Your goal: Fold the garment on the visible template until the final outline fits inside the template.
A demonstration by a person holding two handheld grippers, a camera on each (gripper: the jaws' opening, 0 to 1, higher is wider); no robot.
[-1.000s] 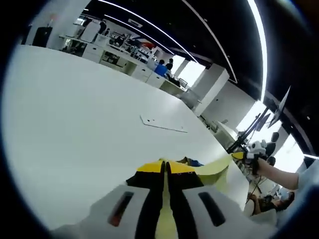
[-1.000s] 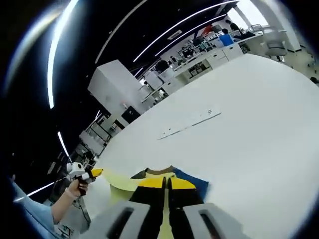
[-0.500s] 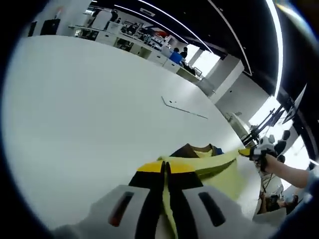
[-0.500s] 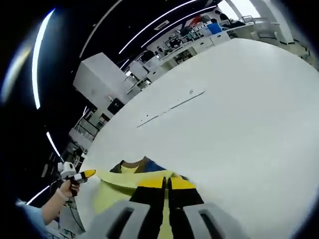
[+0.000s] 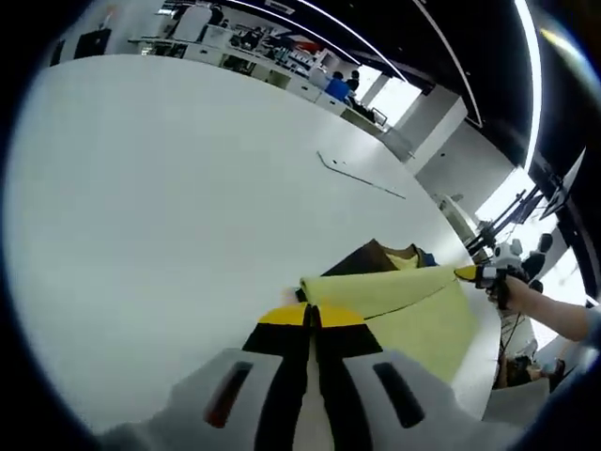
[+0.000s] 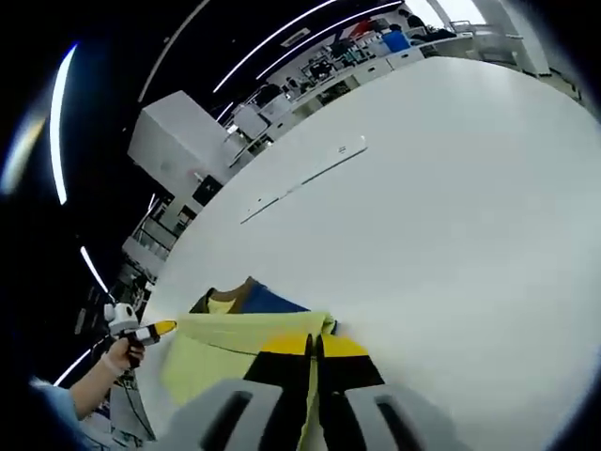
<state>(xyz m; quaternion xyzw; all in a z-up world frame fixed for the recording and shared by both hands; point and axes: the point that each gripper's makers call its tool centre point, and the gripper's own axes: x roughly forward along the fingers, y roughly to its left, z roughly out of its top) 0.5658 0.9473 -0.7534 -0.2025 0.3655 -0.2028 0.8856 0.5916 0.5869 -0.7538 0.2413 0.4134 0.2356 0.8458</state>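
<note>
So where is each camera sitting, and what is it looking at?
Left gripper view: rides on the left gripper, looking along its shut jaws over the yellow garment and white table; a hand holds the right gripper.
Right gripper view: rides on the right gripper, facing the garment and table; a hand holds the left gripper.
Shared: garment, table, both grippers.
</note>
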